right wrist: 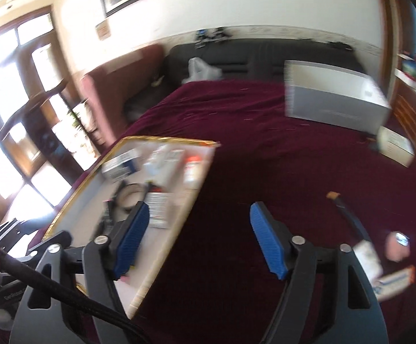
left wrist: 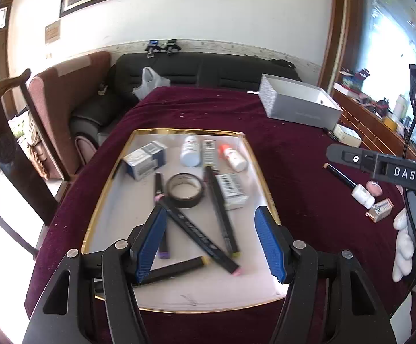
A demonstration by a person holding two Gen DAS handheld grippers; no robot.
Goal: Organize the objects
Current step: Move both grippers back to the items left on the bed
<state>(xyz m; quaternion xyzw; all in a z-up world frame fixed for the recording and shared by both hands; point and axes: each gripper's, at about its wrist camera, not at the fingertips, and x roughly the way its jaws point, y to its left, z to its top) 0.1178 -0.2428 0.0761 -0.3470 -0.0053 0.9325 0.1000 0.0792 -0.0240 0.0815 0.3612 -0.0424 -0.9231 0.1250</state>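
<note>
A gold-rimmed white tray point(left wrist: 208, 289) lies on the maroon cloth and holds several black markers point(left wrist: 199, 230), a roll of tape point(left wrist: 185, 189), small boxes point(left wrist: 145, 159) and bottles point(left wrist: 190, 150). My left gripper point(left wrist: 211, 210) hangs open over the tray's near half, nothing between its blue pads. My right gripper point(right wrist: 199, 205) is open and empty above the cloth just right of the tray point(right wrist: 76, 220). Loose on the cloth to the right lie a black pen point(right wrist: 348, 215), a small white bottle point(right wrist: 365, 258), a pink item point(right wrist: 397, 246) and an orange-ended box point(right wrist: 394, 282).
An open grey box point(left wrist: 299, 104) stands at the back right with a small white box point(left wrist: 348, 136) near it. A dark sofa point(left wrist: 208, 68) and wooden chairs point(left wrist: 4, 132) surround the table. A white-gloved hand point(left wrist: 406, 243) holds the right tool.
</note>
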